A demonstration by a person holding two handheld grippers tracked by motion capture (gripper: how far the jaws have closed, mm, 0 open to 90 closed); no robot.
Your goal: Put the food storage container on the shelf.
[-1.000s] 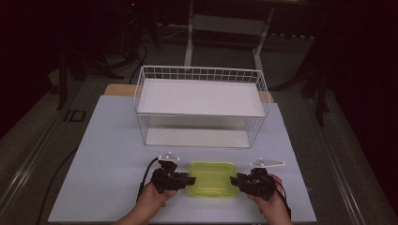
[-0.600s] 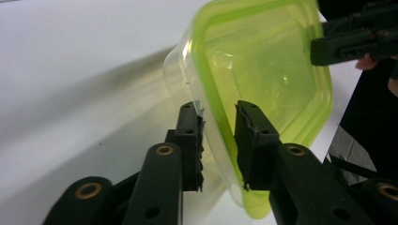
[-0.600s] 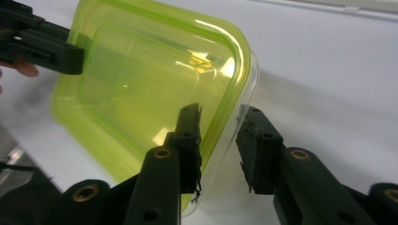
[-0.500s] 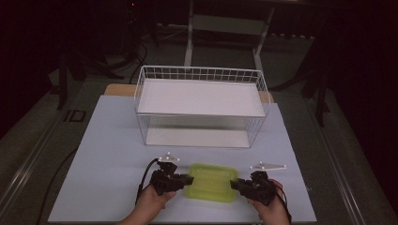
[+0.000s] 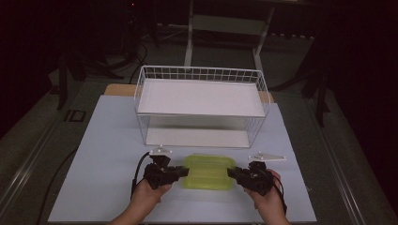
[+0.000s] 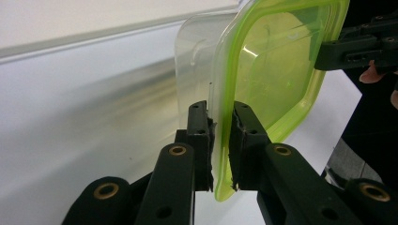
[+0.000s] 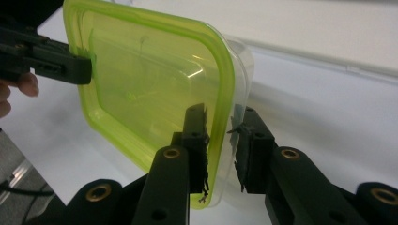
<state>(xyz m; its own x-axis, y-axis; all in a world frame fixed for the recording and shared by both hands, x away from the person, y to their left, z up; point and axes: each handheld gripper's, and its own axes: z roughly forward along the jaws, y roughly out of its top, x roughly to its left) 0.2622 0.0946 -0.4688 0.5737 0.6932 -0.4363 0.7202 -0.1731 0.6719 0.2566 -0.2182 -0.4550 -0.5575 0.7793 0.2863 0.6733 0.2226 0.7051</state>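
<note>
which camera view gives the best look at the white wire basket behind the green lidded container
The high view: the white wire basket stands whole there, its mesh walls and both tiers visible, beyond the green lidded container. The left and right gripper views look close along the fingers at the container and give no clear sight of the basket.

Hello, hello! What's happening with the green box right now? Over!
Left tool and right tool clamped on box ends. Box off the table. Wire rack ahead, path clear.

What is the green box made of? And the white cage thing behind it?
The green lid looks like glossy see-through plastic: light glints on it and the table shows through. The tub under it seems to be clear plastic too. The white basket looks like thin metal wire with a white coating, judging by its fine grid, though the coating is a guess.
</note>
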